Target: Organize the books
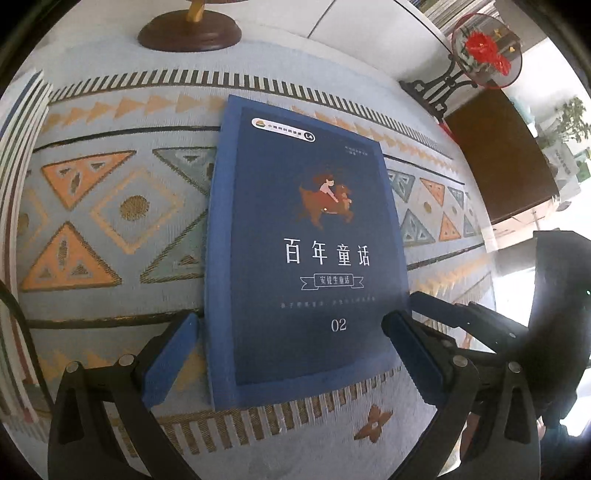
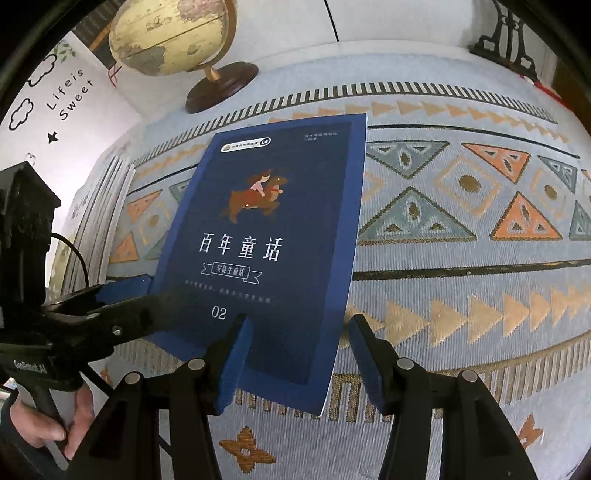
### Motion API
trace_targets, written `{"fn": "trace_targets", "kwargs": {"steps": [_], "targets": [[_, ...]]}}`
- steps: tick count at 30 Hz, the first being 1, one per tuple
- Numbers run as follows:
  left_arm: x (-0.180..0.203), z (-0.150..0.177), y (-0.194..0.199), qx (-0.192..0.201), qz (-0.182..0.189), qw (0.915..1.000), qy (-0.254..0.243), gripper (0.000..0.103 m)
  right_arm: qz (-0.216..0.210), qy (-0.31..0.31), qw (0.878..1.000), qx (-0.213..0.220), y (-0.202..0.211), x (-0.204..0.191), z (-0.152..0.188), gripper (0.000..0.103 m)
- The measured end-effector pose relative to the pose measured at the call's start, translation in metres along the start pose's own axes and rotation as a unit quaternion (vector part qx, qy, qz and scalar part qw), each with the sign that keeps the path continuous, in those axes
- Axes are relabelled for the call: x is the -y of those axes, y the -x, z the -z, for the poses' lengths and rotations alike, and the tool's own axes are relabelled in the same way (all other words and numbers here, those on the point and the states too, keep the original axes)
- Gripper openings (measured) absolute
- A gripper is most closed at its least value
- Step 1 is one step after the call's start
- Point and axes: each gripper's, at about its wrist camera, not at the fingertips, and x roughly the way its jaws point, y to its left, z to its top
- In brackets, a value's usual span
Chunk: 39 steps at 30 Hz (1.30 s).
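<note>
1. Dark blue paperback book (image 1: pixel 306 236), white title lettering and "02" on the cover: lies flat, cover up, on the patterned light-blue woven cloth (image 1: pixel 110 206) over the counter.
2. Left gripper (image 1: pixel 291 343): blue pads straddle the book's near end, one at each long edge; whether they press it cannot be told.
3. Right gripper (image 2: pixel 301 354): jaws apart, released; one pad is over the book's near right corner, the other over the cloth.
4. Left view only: round red-flowered ornament on a black stand (image 1: pixel 484 55); stack of books (image 1: pixel 18 184) at the left edge.
5. Right view only: cream globe on a dark wooden base (image 2: pixel 170 33); a hand (image 2: pixel 55 421) on the left gripper's handle.
</note>
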Motion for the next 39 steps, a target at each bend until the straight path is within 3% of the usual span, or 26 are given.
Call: {"fn": "trace_targets", "kwargs": {"steps": [5, 10, 13, 15, 19, 22, 26, 27, 31, 34, 37, 39], "targets": [[-0.01, -0.004, 0.004, 0.001, 0.03, 0.999, 0.033, 0.102, 0.017, 0.017, 0.999, 0.021, 0.0, -0.01, 0.005, 0.058], [-0.019, -0.008, 0.022, 0.025, 0.096, 0.9915, 0.085, 0.102, 0.01, 0.026, 0.999, 0.02, -0.001, -0.01, 0.003, 0.063], [-0.022, -0.005, 0.037, 0.046, 0.145, 0.9828, 0.104, 0.102, -0.012, 0.011, 0.999, 0.028, 0.001, -0.001, 0.005, 0.068], [-0.018, -0.006, 0.04, 0.051, 0.152, 0.9812, 0.107, 0.102, -0.04, -0.009, 0.998, 0.036, 0.004, 0.008, 0.006, 0.071], [0.002, -0.007, 0.013, 0.002, 0.199, 0.9744, 0.106, 0.102, -0.096, -0.042, 0.994, 0.043, 0.006, 0.023, 0.006, 0.079], [0.012, -0.006, 0.002, 0.002, 0.181, 0.9788, 0.097, 0.102, -0.116, -0.054, 0.991, 0.038, 0.006, 0.028, 0.005, 0.079], [0.001, -0.009, 0.005, 0.008, 0.261, 0.9526, 0.155, 0.102, -0.131, -0.08, 0.988, 0.003, 0.011, 0.042, 0.004, 0.079], [-0.001, -0.01, 0.007, 0.007, 0.277, 0.9469, 0.162, 0.102, -0.148, -0.093, 0.985, -0.008, 0.014, 0.049, 0.007, 0.079], [0.002, -0.013, 0.009, 0.001, 0.304, 0.9371, 0.172, 0.102, -0.233, -0.171, 0.957, -0.023, 0.019, 0.079, 0.03, 0.079], [0.001, -0.012, 0.01, 0.005, 0.33, 0.9253, 0.186, 0.102, -0.295, -0.243, 0.924, -0.016, 0.012, 0.098, 0.045, 0.079], [0.001, -0.013, 0.008, 0.004, 0.335, 0.9229, 0.19, 0.102, -0.294, -0.259, 0.92, 0.008, 0.015, 0.098, 0.044, 0.076], [0.003, -0.015, 0.009, 0.005, 0.335, 0.9236, 0.187, 0.102, -0.307, -0.25, 0.918, 0.001, 0.013, 0.092, 0.039, 0.073]]}}
